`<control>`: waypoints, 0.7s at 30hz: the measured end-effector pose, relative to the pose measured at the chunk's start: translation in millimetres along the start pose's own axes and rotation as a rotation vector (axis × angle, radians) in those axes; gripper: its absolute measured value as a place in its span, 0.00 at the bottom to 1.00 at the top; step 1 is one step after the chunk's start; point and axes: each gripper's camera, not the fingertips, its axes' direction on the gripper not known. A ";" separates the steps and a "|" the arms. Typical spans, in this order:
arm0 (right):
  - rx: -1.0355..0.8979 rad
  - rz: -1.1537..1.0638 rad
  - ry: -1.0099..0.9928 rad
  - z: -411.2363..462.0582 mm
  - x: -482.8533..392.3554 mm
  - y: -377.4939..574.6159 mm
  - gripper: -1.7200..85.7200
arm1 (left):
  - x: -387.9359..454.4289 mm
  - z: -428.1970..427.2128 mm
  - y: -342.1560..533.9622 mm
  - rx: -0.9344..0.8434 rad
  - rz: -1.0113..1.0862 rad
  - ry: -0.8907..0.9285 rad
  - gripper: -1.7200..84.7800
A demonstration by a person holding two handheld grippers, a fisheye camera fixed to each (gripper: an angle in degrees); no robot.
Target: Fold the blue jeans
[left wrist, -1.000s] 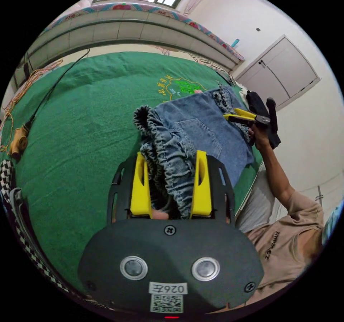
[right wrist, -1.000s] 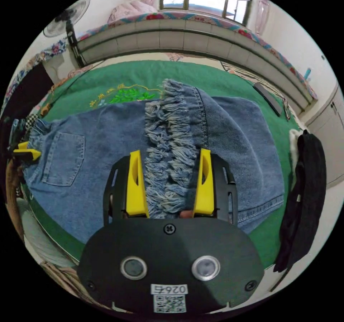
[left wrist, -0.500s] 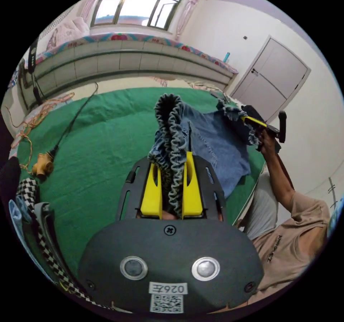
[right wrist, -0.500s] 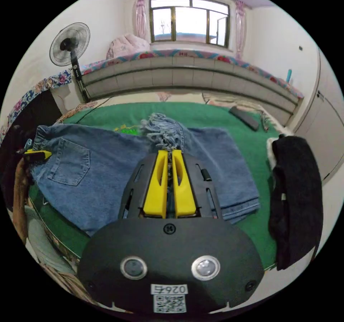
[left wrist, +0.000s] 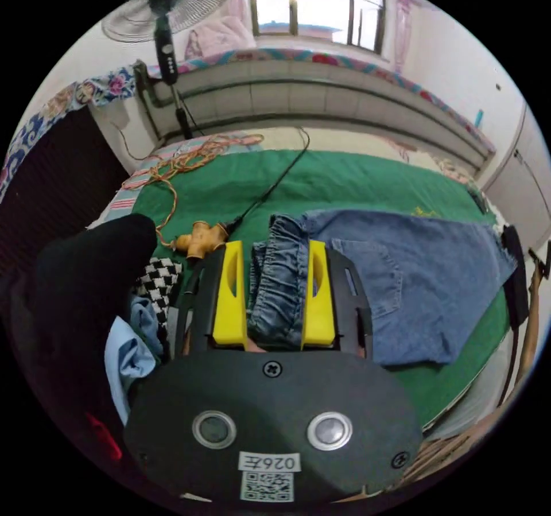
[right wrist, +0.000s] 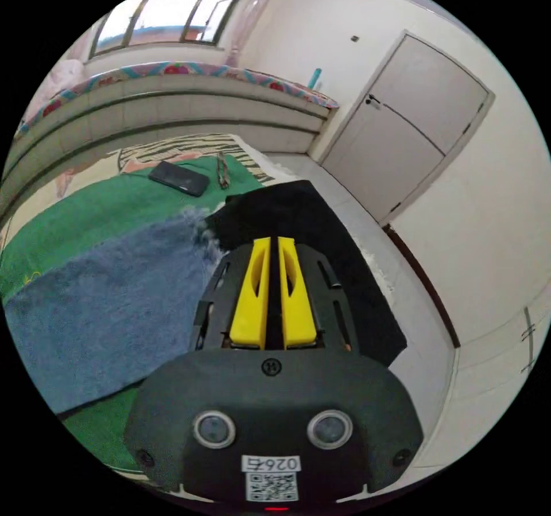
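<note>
released jeans (left wrist: pixel 402 275) lie flat — right gripper (right wrist: pixel 273 252) (closed) clear.

Printed matter found in three places. The left gripper (left wrist: pixel 274 246) carries a white sticker (left wrist: pixel 269 462) on the underside of its black housing, with a short line of print above a QR code (left wrist: pixel 267 486). The right gripper (right wrist: pixel 274 242) carries a like white sticker (right wrist: pixel 270 463) and QR code (right wrist: pixel 268 486). The screw head (right wrist: pixel 271 367) on that housing bears a small mark, not legible. Yellow embroidery (left wrist: pixel 423 212) on the green cover (left wrist: pixel 344 177): too small to read
</note>
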 end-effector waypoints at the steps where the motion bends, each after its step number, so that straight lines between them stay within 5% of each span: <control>1: 0.056 0.009 -0.082 -2.9 9.4 8.3 0.02 | -0.9 -5.7 3.1 0.041 -0.002 0.022 0.21; 3: 0.073 -0.014 -0.207 -3.6 11.4 15.6 0.04 | 6.9 -16.3 2.1 0.117 0.050 0.131 0.22; 8: -0.011 -0.168 -0.548 13.2 -31.5 13.8 0.07 | 47.6 25.4 -29.7 -0.014 0.152 0.099 0.25; 12: -0.087 -0.136 -0.563 45.6 -63.1 2.2 0.14 | 58.6 95.2 -48.7 -0.231 0.117 0.103 0.25; 15: -0.216 -0.109 -0.573 83.2 -76.0 -1.9 0.15 | 70.6 118.9 -52.5 -0.317 0.133 -0.084 0.17; 21: -0.184 -0.262 -0.439 64.1 -83.6 3.0 0.01 | 105.9 109.3 -58.8 -0.318 0.302 -0.217 0.06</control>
